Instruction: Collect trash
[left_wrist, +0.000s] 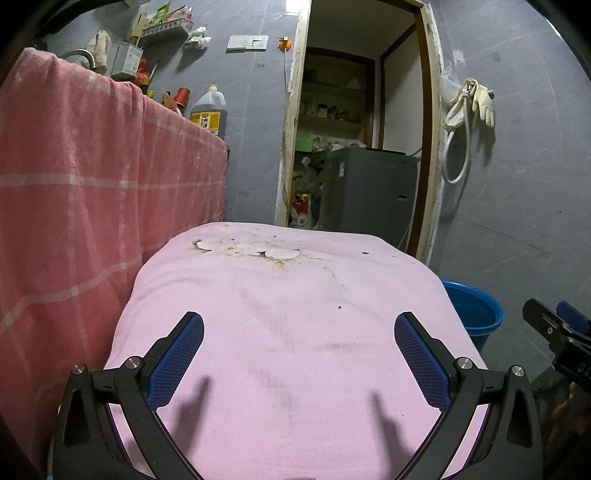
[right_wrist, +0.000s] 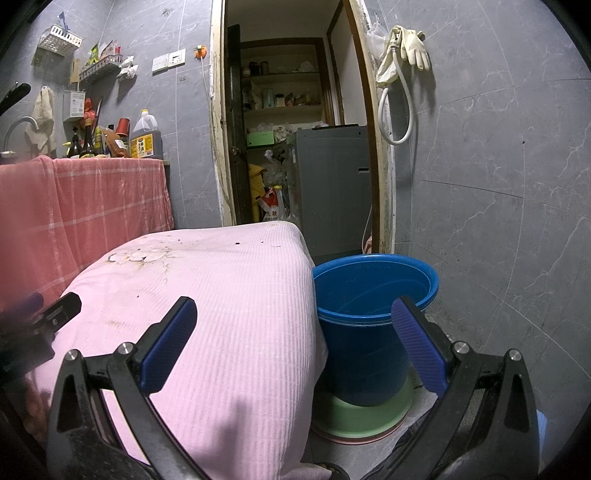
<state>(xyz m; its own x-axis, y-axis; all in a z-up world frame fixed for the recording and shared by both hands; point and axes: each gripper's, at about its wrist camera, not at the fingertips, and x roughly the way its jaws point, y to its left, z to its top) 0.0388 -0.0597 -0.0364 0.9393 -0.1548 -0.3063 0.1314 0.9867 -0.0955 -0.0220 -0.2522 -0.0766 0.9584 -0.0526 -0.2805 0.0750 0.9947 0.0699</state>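
A table under a pink cloth (left_wrist: 295, 332) fills the middle of the left wrist view; it also shows in the right wrist view (right_wrist: 221, 295). Small dark crumbs (left_wrist: 365, 253) and pale stained patches (left_wrist: 280, 253) lie near its far edge. A blue bucket (right_wrist: 369, 314) stands on the floor right of the table, on a green basin (right_wrist: 369, 417); its rim shows in the left wrist view (left_wrist: 476, 306). My left gripper (left_wrist: 299, 325) is open and empty above the cloth. My right gripper (right_wrist: 293, 314) is open and empty, over the table's right edge and the bucket.
A counter draped in a red checked cloth (left_wrist: 92, 184) stands to the left, with an oil jug (left_wrist: 208, 110) and bottles on it. A doorway (right_wrist: 295, 129) behind the table opens on a cluttered storeroom with a grey appliance (right_wrist: 332, 184). Gloves and a hose (right_wrist: 402, 55) hang on the tiled wall.
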